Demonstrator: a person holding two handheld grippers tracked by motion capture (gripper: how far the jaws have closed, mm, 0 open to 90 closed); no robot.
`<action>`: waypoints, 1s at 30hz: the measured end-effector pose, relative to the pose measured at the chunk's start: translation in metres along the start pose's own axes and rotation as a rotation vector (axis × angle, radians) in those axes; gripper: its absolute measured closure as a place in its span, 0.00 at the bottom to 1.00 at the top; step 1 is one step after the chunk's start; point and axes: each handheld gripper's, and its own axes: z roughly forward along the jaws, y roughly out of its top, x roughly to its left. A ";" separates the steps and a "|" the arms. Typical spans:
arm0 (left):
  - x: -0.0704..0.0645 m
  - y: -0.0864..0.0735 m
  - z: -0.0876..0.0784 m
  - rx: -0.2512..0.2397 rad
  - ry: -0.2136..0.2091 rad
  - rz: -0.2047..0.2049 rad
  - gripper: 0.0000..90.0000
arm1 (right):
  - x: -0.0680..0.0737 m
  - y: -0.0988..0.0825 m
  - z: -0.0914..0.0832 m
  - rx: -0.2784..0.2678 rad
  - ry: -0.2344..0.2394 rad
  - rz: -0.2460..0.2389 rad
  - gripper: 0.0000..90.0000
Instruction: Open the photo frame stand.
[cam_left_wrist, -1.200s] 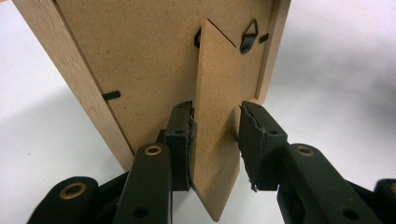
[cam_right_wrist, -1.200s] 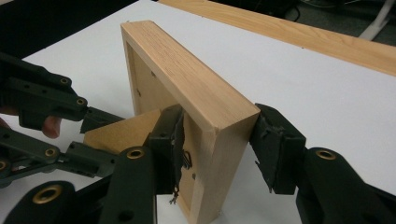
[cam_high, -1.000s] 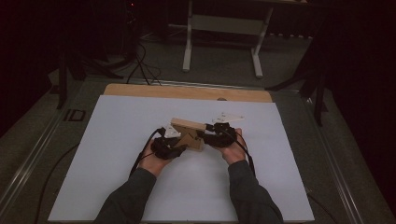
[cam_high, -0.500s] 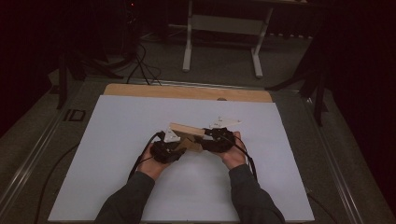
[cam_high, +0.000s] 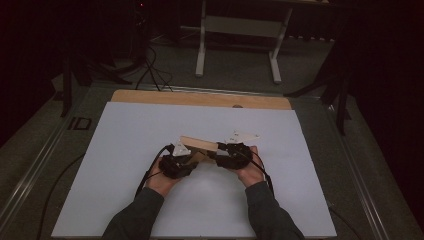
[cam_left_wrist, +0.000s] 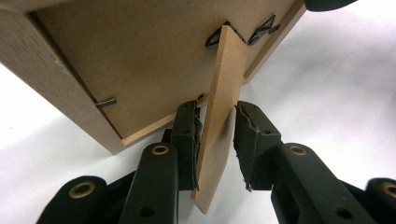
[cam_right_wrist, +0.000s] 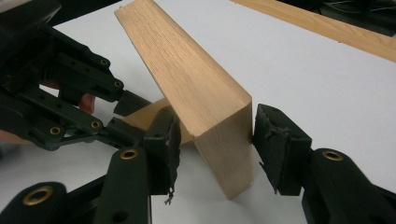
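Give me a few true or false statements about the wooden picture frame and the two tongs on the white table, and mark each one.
1. The light wooden picture frame is held up off the white table. True.
2. The thin brown fibreboard stand leg sits between the pads of the left tongs. True.
3. The right tongs grip a sheet of paper. False: their pads sit on either side of the frame's wooden corner.
4. The stand leg is folded flat against the frame's back. False: it juts out from the backing board.
5. Both tongs meet near the table's middle. True.
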 end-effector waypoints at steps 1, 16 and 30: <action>0.000 -0.001 0.000 0.000 -0.001 0.001 0.78 | 0.001 0.000 0.000 0.003 -0.001 0.000 0.57; -0.004 -0.009 -0.001 -0.006 -0.005 -0.008 0.78 | 0.009 -0.004 -0.003 0.016 0.004 -0.033 0.55; -0.007 -0.016 0.002 -0.001 0.011 0.000 0.78 | 0.016 -0.008 -0.004 0.046 0.013 -0.070 0.52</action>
